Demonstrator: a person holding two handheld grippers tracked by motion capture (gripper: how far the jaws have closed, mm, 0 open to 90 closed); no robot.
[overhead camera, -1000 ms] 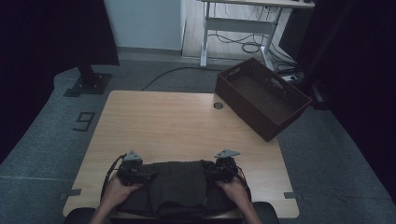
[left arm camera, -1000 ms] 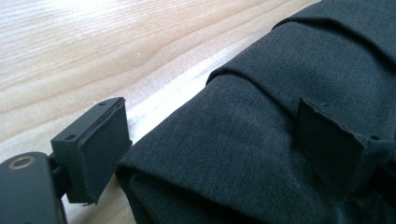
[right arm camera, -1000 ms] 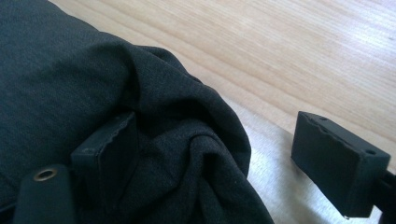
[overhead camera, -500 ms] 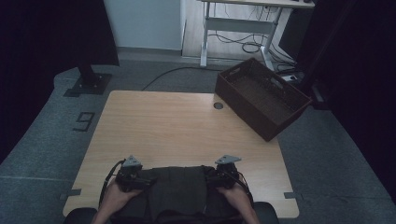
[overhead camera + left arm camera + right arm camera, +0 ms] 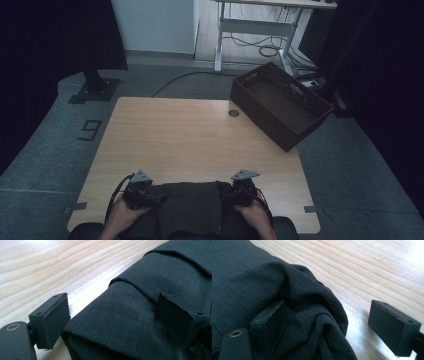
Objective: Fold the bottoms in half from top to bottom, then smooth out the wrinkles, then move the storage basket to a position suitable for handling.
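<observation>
Dark folded garment (image 5: pixel 187 207) lies at near edge of worktop (image 5: pixel 200 135), between both hands. Left tongs (image 5: pixel 113 315) and right tongs (image 5: pixel 334 322) released, jaws straddling its side edges, not pinching. Grasp step in hand; next: clench both. Brown crate (image 5: pixel 280 102) far right.
</observation>
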